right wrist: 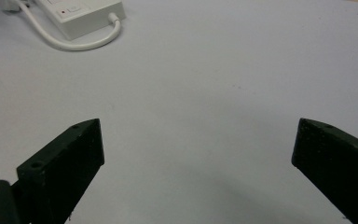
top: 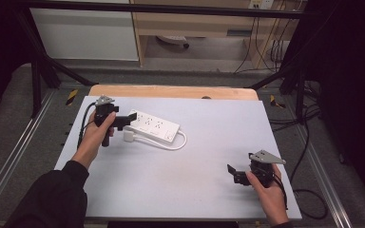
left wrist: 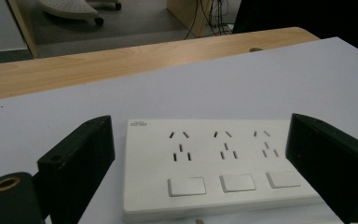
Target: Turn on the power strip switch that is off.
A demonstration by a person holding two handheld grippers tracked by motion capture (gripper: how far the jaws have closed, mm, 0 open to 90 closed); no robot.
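A white power strip (top: 154, 124) with three sockets and three switches lies on the white table top (top: 195, 161), left of centre. Its white cord (top: 177, 144) loops back to a plug (top: 129, 137) by its near side. My left gripper (top: 123, 121), held in a hand, points at the strip's left end. In the left gripper view the jaws of the left gripper (left wrist: 198, 122) stand wide apart, with the power strip (left wrist: 214, 163) seen between them and untouched. At the front right, my right gripper (top: 233, 172) rests open in a hand. The right gripper (right wrist: 198, 126) has nothing between its jaws.
A bare wooden strip (top: 171, 91) runs along the table's far edge. Black frame bars (top: 43, 66) and metal rails flank the table. Cables (top: 309, 190) trail on the floor at the right. The power strip's end (right wrist: 81, 14) and cord (right wrist: 74, 44) lie far from the right jaws.
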